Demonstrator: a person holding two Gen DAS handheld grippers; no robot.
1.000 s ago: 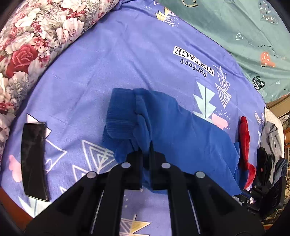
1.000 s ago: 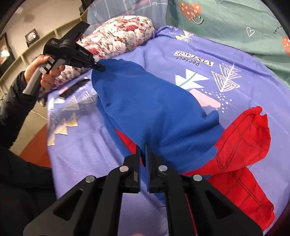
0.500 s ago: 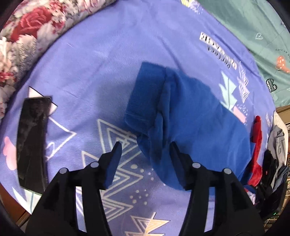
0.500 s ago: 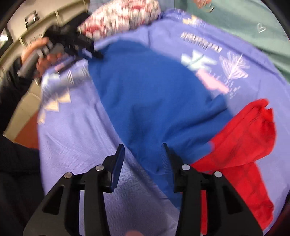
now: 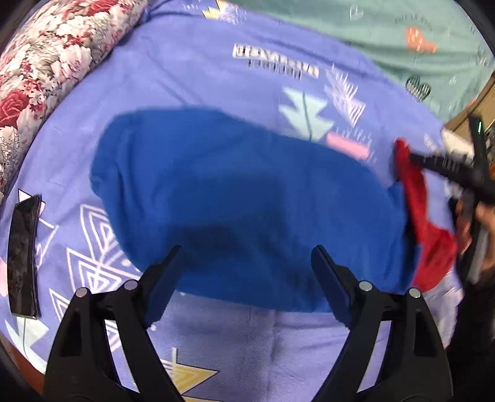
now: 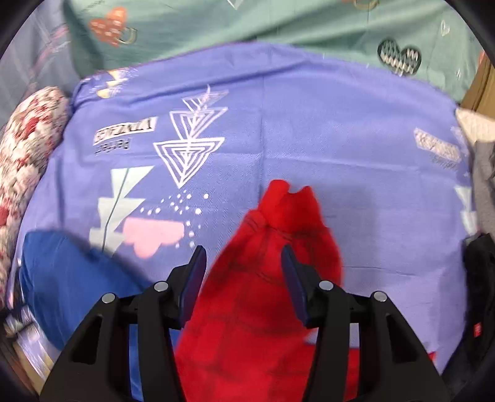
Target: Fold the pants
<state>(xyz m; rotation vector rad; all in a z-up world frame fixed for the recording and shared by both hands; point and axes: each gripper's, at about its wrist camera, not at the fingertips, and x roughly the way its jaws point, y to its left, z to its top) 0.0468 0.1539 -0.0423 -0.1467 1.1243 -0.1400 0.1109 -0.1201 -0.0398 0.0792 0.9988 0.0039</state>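
Note:
The pants are blue (image 5: 241, 191) with a red patterned part (image 5: 423, 216), lying folded flat on the purple printed bedsheet (image 5: 191, 77). My left gripper (image 5: 247, 272) is open and empty, hovering over the near edge of the blue cloth. My right gripper (image 6: 243, 269) is open, its fingers either side of the red cloth (image 6: 278, 253) without gripping it. The blue part shows at lower left in the right wrist view (image 6: 71, 278). The right gripper shows at the right edge of the left wrist view (image 5: 448, 167), by the red end.
A floral pillow (image 5: 46, 62) lies at the left. A black phone (image 5: 21, 256) lies near the sheet's left edge. A green blanket (image 6: 278, 27) covers the far side. Dark and grey clothes (image 6: 482, 241) are piled at the right.
Both grippers have opened and let go of the blue cloth, which now lies flat. The right gripper has swung over to the red end. The left has pulled back.

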